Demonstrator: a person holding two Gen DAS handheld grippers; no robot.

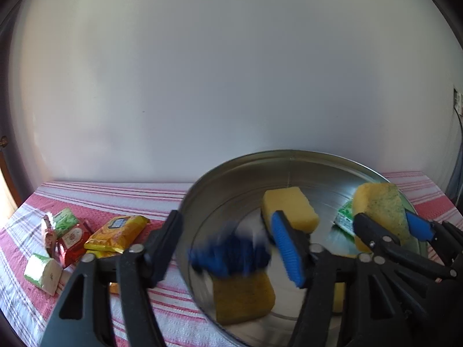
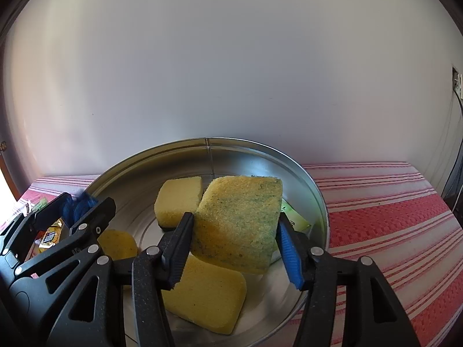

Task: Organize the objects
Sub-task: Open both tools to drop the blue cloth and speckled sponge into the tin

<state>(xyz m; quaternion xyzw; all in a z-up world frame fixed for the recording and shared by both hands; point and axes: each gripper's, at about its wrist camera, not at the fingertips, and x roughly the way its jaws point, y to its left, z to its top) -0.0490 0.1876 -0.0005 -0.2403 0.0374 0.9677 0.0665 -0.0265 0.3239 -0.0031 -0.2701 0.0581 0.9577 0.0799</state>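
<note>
A round metal pan (image 1: pixel 246 167) stands on the striped cloth. My left gripper (image 1: pixel 225 219) is open over its left side. A blurred sponge with a blue scrub top (image 1: pixel 237 274) lies between and below its fingers, and neither pad presses on it. My right gripper (image 2: pixel 235 228) is shut on a yellow sponge flecked with green (image 2: pixel 237 222), tilted above the pan (image 2: pixel 289 156). That grip also shows in the left wrist view, on the flecked sponge (image 1: pixel 379 211). Two plain yellow sponges (image 2: pixel 179 199) (image 2: pixel 202 297) and a green packet (image 2: pixel 295 217) lie in the pan.
Left of the pan, small packets lie on the cloth: a yellow one (image 1: pixel 118 231), a red one (image 1: pixel 72 240), a green one (image 1: pixel 65 219) and a white-green bar (image 1: pixel 43 271). The red-and-white cloth (image 2: pixel 390 217) stretches right of the pan. A plain wall stands close behind.
</note>
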